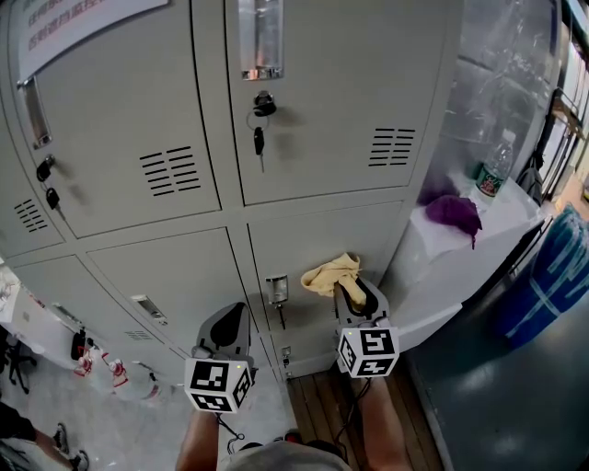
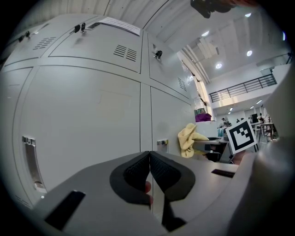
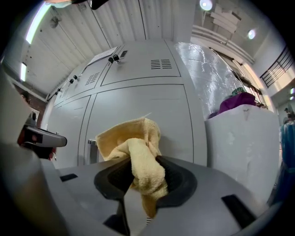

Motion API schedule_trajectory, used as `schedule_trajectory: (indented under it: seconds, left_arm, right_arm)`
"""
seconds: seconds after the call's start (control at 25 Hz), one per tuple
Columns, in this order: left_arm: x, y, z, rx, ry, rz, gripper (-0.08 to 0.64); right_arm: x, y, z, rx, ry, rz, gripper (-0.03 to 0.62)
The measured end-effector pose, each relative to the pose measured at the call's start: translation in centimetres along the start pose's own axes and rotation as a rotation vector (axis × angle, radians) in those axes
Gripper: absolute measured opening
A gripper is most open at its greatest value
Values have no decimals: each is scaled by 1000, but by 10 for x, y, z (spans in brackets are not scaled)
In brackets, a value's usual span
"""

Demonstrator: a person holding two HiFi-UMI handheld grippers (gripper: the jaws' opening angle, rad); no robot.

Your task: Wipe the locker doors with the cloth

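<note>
Nearest to the head camera are the person's two forearms, and each one carries a gripper with a marker cube [image 1: 219,384] at its back end. The left gripper [image 1: 232,315] is held low in front of the lower middle locker door [image 1: 175,276]. Its jaws are pressed fully together with nothing between them, as the left gripper view shows [image 2: 150,159]. The right gripper [image 1: 355,292] stands a little higher and more forward, and its jaws are clamped on a yellow cloth [image 1: 331,273]. In the right gripper view [image 3: 140,168] the cloth [image 3: 133,152] is bunched between the dark pads, with one fold standing up above the jaws and one end hanging below. The cloth is at the lower right locker door [image 1: 368,230], just beside the metal handle [image 1: 276,290] at the left edge of that door. Whether it really touches the door cannot be told. The left gripper view also shows the cloth [image 2: 190,139], to the right of its own jaws. Above, a key [image 1: 259,140] hangs from the lock of the upper right door [image 1: 322,92], and a paper notice [image 1: 74,23] is fixed on the upper door next to it. To the right of the lockers is a white counter [image 1: 451,276], where a purple cloth [image 1: 453,213] and a bottle [image 1: 495,166] are placed. Under the grippers is a wooden floor [image 1: 322,414].
</note>
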State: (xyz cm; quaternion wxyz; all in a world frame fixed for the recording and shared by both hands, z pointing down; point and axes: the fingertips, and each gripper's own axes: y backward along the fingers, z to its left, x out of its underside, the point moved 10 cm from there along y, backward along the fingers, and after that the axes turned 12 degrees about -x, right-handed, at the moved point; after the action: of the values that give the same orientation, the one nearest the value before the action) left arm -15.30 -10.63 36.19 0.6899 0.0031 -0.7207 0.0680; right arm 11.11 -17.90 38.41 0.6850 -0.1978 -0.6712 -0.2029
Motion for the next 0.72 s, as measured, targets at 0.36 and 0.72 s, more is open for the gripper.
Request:
schedule_trajectory:
  seconds: [0.36,0.72]
  left_arm:
    - [2,0,-3,7,-2,5,23]
    - [4,2,-3,0,-2,16,23]
  right_arm:
    - [5,11,-30,87,-5,17,137]
    - [8,23,-61,167,-16,31,137]
